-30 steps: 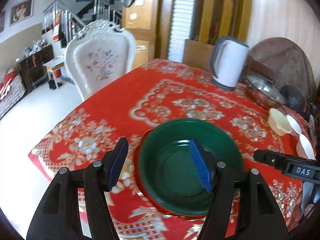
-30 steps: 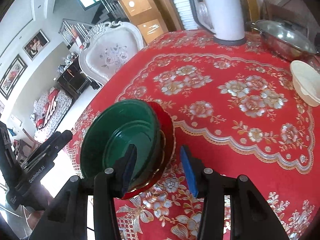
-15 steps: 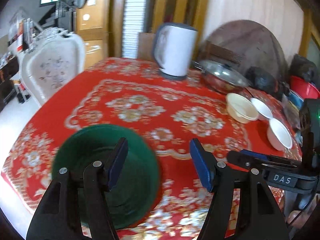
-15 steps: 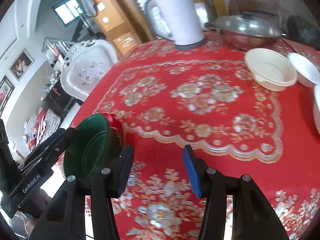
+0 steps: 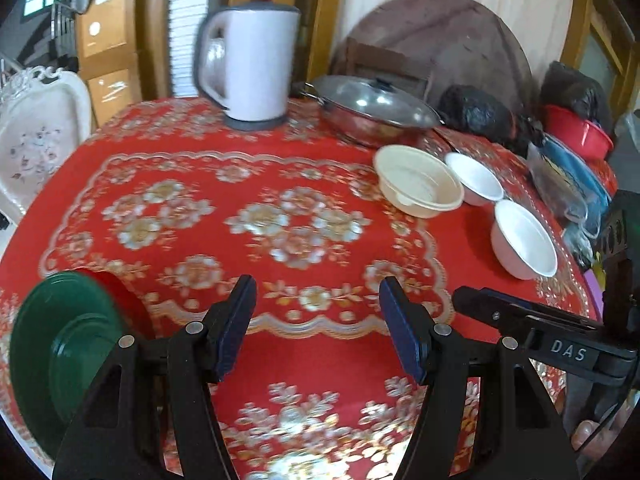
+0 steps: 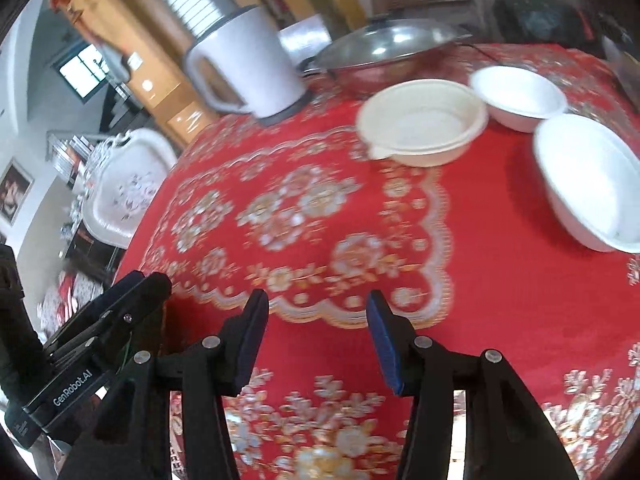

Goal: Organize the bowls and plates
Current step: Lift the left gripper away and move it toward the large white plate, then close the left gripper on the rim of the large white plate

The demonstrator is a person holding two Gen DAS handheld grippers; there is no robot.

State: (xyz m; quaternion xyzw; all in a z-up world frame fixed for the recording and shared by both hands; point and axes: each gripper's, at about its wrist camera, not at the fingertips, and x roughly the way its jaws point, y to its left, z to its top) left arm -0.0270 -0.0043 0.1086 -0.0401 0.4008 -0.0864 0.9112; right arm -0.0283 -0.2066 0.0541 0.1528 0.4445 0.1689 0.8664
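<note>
The left claw (image 5: 314, 326) is released, its blue pads spread wide over bare red tablecloth (image 5: 280, 184), gripping nothing. The right claw (image 6: 316, 338) is likewise spread and empty. A green plate (image 5: 60, 352) sits on a red plate (image 5: 120, 292) at the table's near left edge. A cream bowl (image 6: 420, 122) and two white bowls (image 6: 518, 98) (image 6: 588, 180) cluster toward the far right edge, near a kettle (image 5: 250, 68) and a lidded pan (image 5: 372, 106)

— Bowls on the cloth? 
— Three: one cream bowl (image 5: 418, 192) and two white, a far white bowl (image 5: 475, 179) and a near white bowl (image 5: 525, 239).
— Plates? 
— Two stacked: one green plate (image 5: 60, 348) over one red plate (image 5: 120, 292).
— Anything else? 
— One kettle (image 5: 252, 66), one lidded pan (image 5: 370, 108), one chair (image 5: 36, 136).
</note>
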